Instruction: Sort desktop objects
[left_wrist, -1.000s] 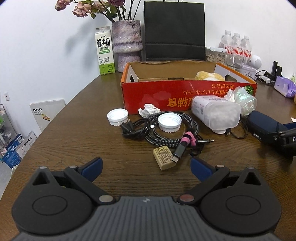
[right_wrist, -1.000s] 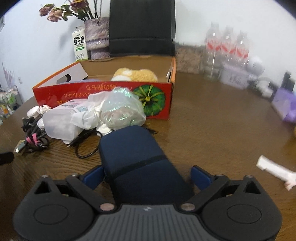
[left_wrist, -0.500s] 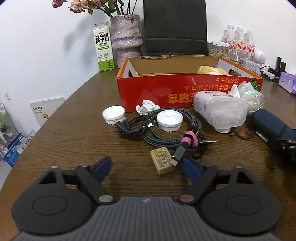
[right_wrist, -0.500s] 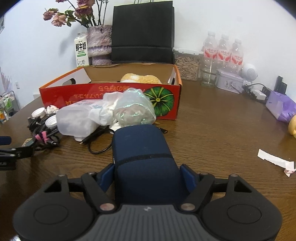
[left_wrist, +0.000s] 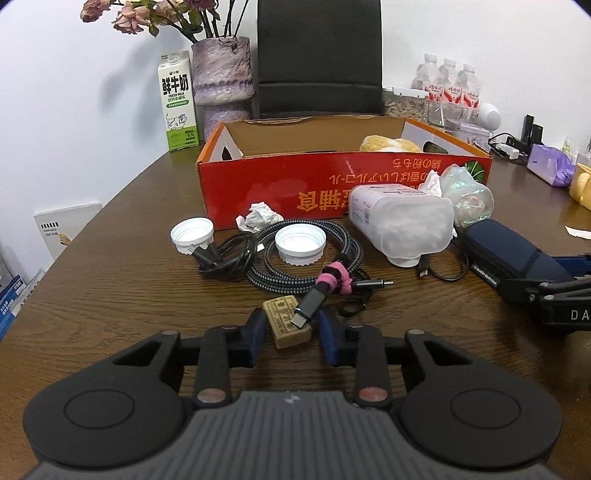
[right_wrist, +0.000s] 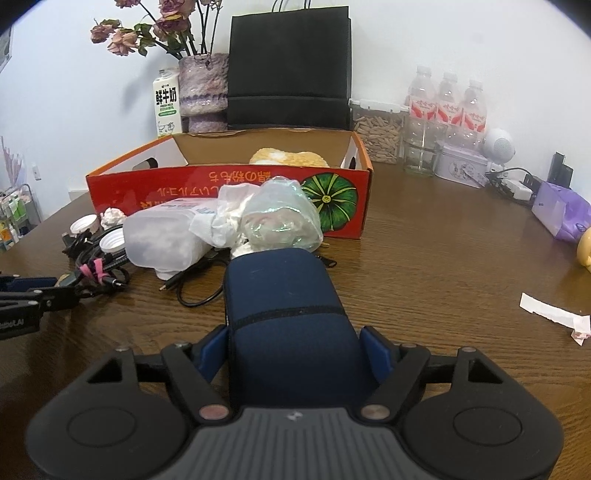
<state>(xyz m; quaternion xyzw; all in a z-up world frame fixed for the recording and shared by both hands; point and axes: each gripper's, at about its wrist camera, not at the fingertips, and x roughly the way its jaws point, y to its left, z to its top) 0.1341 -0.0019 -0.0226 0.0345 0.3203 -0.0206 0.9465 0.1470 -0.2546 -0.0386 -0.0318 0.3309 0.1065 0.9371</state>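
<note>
The left gripper (left_wrist: 289, 334) has just been closing its fingers around the tan block (left_wrist: 286, 322) at lower centre, apparently gripping it. Lift straight (the cable plug (left_wrist: 309, 308) overlaps it). The right gripper (right_wrist: 293, 350) clamps the navy case (right_wrist: 286, 314).

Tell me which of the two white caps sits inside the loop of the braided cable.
The right-hand white cap, ringed by the braided cable. The other white cap lies outside the coil to its left, beside the black plug.

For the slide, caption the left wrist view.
Left gripper fingers closing around the tan block, beside coiled cables before the red box.
</note>
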